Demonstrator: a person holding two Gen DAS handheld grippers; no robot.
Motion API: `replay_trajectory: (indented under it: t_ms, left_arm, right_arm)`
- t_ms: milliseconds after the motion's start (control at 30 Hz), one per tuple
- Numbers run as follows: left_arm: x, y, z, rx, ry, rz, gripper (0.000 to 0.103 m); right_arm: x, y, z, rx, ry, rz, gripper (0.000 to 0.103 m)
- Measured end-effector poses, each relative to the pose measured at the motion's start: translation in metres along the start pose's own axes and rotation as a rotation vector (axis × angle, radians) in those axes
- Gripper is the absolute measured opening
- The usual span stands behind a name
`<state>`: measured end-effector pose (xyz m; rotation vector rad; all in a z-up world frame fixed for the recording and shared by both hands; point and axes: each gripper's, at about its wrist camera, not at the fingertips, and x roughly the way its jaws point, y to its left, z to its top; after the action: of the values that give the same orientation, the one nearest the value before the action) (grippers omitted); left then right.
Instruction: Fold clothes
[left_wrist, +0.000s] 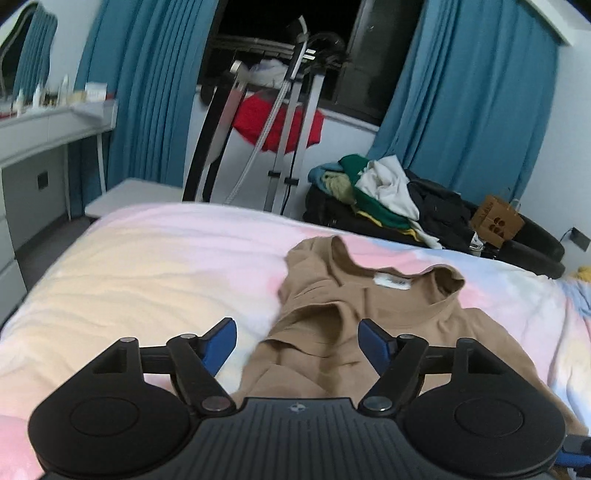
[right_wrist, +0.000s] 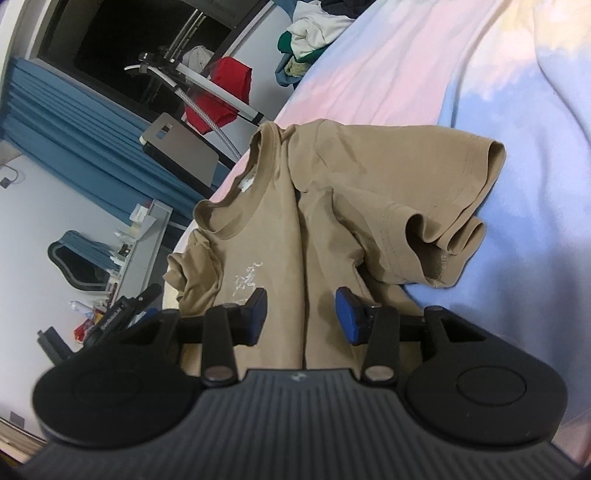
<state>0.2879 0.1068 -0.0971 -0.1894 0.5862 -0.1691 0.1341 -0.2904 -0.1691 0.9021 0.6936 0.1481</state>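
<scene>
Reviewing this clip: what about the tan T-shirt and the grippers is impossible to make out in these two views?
- T-shirt hem: hidden in both views behind the gripper bodies.
- Neck label: text too small and blurred, left wrist view.
- Pale chest print: partly covered by a fingertip of the right gripper, unreadable.
- Left gripper: whether its open fingertips touch the fabric is unclear.

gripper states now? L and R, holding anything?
Left gripper: open, jaws wide apart above the tan T-shirt, holding nothing.
Right gripper: open, jaws apart over the same shirt, holding nothing.
</scene>
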Motion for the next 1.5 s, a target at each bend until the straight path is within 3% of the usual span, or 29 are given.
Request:
replay_trajectory:
  t_ms: [133, 167, 233, 300, 367, 467, 567, 700, 867, 967, 1100, 1167, 1267, 1367, 1500]
  left_arm:
    - [0.025, 0.002, 0.005, -0.033, 0.046, -0.018, 0.074]
    - [0.029, 0.000, 0.006, -0.024, 0.045, -0.026, 0.069]
    - [0.036, -0.008, 0.007, 0.020, 0.049, -0.032, 0.053]
    - [0.041, -0.015, 0.006, 0.078, 0.085, -0.009, 0.006]
    - [0.037, -0.017, 0.008, 0.107, 0.094, 0.024, 0.006]
    - [0.014, 0.005, 0.029, 0.022, 0.043, 0.024, 0.005]
    - [-0.009, 0.036, 0.056, -0.036, 0.003, 0.076, 0.005]
    - [-0.019, 0.081, 0.087, -0.104, -0.012, 0.245, 0.005]
    - [0.008, 0.128, 0.087, -0.173, 0.101, 0.437, 0.005]
    - [0.014, 0.146, 0.071, -0.256, 0.109, 0.407, 0.008]
    - [-0.011, 0.164, 0.051, -0.402, 0.037, 0.352, 0.038]
    - [-0.030, 0.173, 0.040, -0.486, -0.002, 0.308, 0.044]
    - [-0.058, 0.187, 0.015, -0.605, -0.051, 0.240, 0.044]
    - [-0.067, 0.196, -0.011, -0.696, -0.040, 0.214, 0.040]
    - [-0.056, 0.194, -0.033, -0.732, -0.006, 0.159, 0.035]
  right_arm:
    - [0.008, -0.005, -0.002, 0.000, 0.014, -0.015, 0.044]
    - [0.010, -0.006, -0.002, -0.005, 0.016, -0.018, 0.044]
    - [0.014, -0.006, -0.003, -0.015, 0.020, -0.023, 0.044]
    - [0.017, -0.006, -0.004, -0.030, 0.021, -0.029, 0.043]
    - [0.019, -0.005, -0.006, -0.046, 0.021, -0.038, 0.042]
    - [0.022, -0.001, -0.008, -0.074, 0.018, -0.056, 0.042]
    - [0.021, 0.003, -0.011, -0.097, 0.007, -0.072, 0.042]
    - [0.020, 0.005, -0.012, -0.097, -0.008, -0.082, 0.042]
    - [0.027, 0.009, -0.014, -0.127, -0.011, -0.098, 0.042]
    - [0.031, 0.011, -0.015, -0.148, -0.012, -0.105, 0.042]
    - [0.030, 0.009, -0.014, -0.132, -0.015, -0.094, 0.042]
    - [0.029, 0.008, -0.013, -0.120, -0.015, -0.089, 0.042]
    - [0.027, 0.007, -0.013, -0.103, -0.015, -0.084, 0.042]
    - [0.023, 0.008, -0.015, -0.095, -0.012, -0.079, 0.042]
    - [0.019, 0.008, -0.017, -0.085, -0.007, -0.072, 0.044]
